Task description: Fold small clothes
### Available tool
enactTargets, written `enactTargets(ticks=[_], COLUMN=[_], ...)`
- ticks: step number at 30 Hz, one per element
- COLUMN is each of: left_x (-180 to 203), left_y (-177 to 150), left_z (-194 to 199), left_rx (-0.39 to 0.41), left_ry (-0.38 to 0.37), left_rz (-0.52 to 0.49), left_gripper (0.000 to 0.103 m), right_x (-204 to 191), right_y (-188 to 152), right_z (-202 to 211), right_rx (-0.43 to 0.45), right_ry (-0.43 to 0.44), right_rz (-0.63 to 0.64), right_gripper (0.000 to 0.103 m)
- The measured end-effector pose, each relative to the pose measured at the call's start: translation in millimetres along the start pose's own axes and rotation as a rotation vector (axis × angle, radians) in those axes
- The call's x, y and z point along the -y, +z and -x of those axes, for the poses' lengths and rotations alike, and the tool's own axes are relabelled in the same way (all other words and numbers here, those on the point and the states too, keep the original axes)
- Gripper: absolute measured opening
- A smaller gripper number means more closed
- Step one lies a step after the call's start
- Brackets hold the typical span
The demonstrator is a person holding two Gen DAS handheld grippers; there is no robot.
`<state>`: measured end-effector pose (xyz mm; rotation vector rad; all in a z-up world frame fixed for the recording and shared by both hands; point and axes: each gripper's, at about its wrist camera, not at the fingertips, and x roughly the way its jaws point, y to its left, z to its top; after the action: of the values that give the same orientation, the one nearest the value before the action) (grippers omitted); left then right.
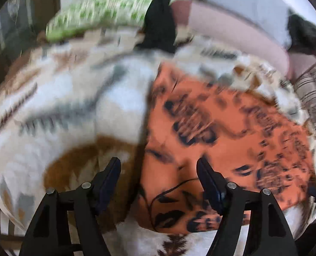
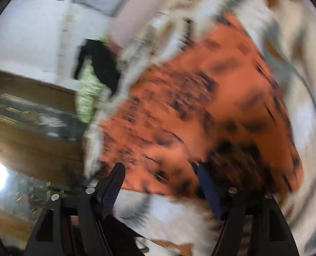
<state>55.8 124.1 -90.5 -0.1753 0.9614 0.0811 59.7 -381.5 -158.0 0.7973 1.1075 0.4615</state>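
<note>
cloth (image 1: 217, 128): orange print, flat on bedspread (image 1: 68, 98), just ahead of both claws.
L claw (image 1: 159, 166): wide open, empty.
R claw (image 2: 160, 170): wide open, empty.
feel: prob. light, limp, thin.
grip: edge/corner, not middle.

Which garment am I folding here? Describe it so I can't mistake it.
Start from the big white blanket with brown and grey leaf shapes that covers the bed. The orange garment lies flat on it, under the open left claw. It alone is orange with dark floral print; the green-patterned cloth and black cloth lie farther back.
</note>
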Motion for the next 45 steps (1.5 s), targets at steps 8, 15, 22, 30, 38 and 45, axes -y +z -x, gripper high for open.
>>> enactTargets(ticks=[8, 15, 22, 30, 38, 45], left_x=[14.6, 35.3, 76.9, 66.9, 52.7, 30.4], left_y=[-27.7, -12.1, -22.7, -22.7, -16.2, -26.0], left_z=[-30.5, 10.4, -22.9, -11.2, -5.1, -17.2], left_rx=[-0.117, 0.036, -0.042, 0.008, 0.01, -0.067], left_ry=[0.053, 0.015, -0.015, -0.002, 0.0, 0.042], left_rz=[-0.131, -0.144, -0.252, -0.224, -0.187, -0.125], left_gripper=[0.077, 0.077, 0.077, 0.081, 0.082, 0.082], right_x=[21.5, 10.8, 11.1, 42.4, 32.1, -7.2], right_y=[3.3, 23.6, 119.4, 159.2, 124.2, 23.3], right_z=[-9.1, 22.2, -39.2, -16.5, 15.0, -0.2], right_rx=[0.041, 0.124, 0.029, 0.196, 0.22, 0.103], right_ry=[0.067, 0.169, 0.156, 0.181, 0.024, 0.032], right_rz=[-0.061, -0.081, -0.08, -0.199, -0.137, 0.016], right_gripper=[0.072, 0.075, 0.075, 0.076, 0.073, 0.075])
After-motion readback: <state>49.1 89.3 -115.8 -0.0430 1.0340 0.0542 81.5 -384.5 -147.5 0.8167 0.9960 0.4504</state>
